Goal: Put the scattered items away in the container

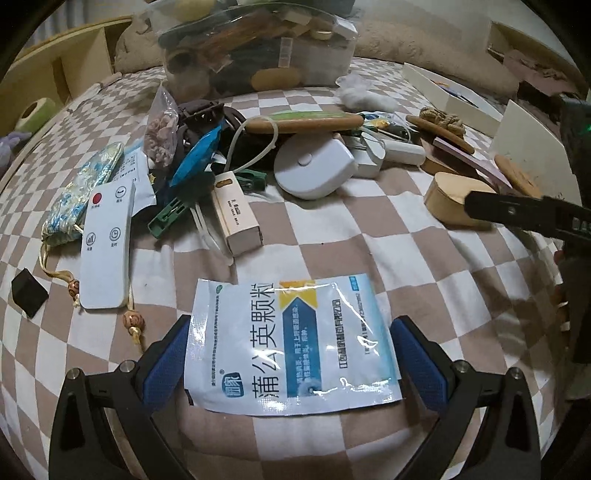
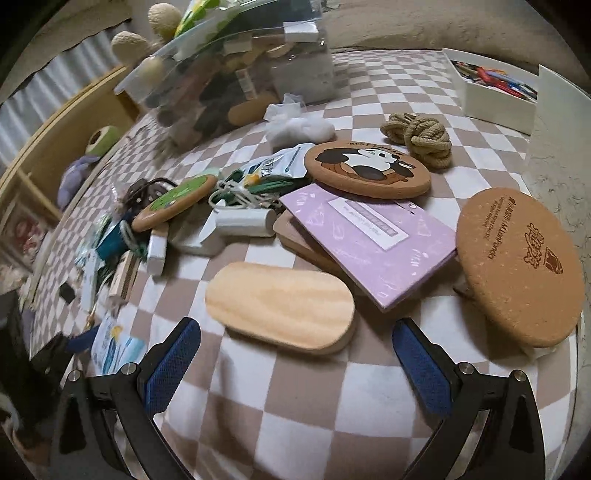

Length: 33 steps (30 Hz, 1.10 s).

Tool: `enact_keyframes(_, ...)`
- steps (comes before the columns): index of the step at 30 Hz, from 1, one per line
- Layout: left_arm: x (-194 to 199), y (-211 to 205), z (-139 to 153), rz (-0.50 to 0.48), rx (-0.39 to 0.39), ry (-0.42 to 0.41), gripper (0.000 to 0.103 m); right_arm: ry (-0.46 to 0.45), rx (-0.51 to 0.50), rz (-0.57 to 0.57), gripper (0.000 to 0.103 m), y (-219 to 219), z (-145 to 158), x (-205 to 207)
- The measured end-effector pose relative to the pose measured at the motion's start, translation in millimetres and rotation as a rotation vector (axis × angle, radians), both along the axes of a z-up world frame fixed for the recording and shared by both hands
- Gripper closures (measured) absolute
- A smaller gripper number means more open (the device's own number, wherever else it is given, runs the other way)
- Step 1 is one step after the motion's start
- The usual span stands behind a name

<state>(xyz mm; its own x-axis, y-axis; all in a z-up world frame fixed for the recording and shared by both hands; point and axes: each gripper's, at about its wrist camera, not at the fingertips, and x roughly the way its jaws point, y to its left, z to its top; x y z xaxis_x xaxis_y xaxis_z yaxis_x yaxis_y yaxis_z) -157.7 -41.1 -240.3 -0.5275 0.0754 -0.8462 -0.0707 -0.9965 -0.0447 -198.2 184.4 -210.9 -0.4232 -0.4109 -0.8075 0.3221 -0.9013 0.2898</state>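
Sachet (image 1: pixel 291 347) reading "蒲公英颗粒" lies between the left gripper's (image 1: pixel 291 354) spread fingers; right gripper (image 2: pixel 295 354) gapes near "BEST FRIEND" coaster (image 2: pixel 367 169).

Bed under a brown-and-white checkered sheet (image 2: pixel 280 413), beige pillow (image 2: pixel 424 26) at its far edge, wooden shelf unit (image 1: pixel 55 77) far left, dim indoor light

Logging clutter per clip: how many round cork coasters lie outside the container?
3: panda coaster beside the rope; plain-print coaster far right, tilted; green coaster atop the cable pile. Others may be buried.
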Motion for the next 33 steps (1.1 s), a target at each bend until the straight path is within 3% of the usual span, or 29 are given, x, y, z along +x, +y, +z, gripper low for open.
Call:
enact_keyframes(3, 0, 2, -1, 0.001, -0.020, 0.001, 0.000, -0.003, 0.013, -0.049, 0.000, -7, -1, -2)
enact_keyframes(17, 1, 6, 0, 0.014, -0.046, 0.002, 0.000, 0.069, 0.206, -0.009, 0.000, -46, -15, -6)
enact_keyframes(30, 7, 6, 6, 0.017, -0.028, 0.027, 0.015, 0.071, 0.080, -0.024, 0.001, -30, -8, -3)
enact_keyframes(32, 8, 5, 7, 0.020, -0.024, 0.029, 0.016, 0.079, 0.081, -0.043, 0.012, -28, -7, -3)
enact_keyframes(33, 8, 5, 7, 0.021, -0.021, 0.030, 0.017, 0.081, 0.076, -0.049, 0.012, -27, -7, -3)
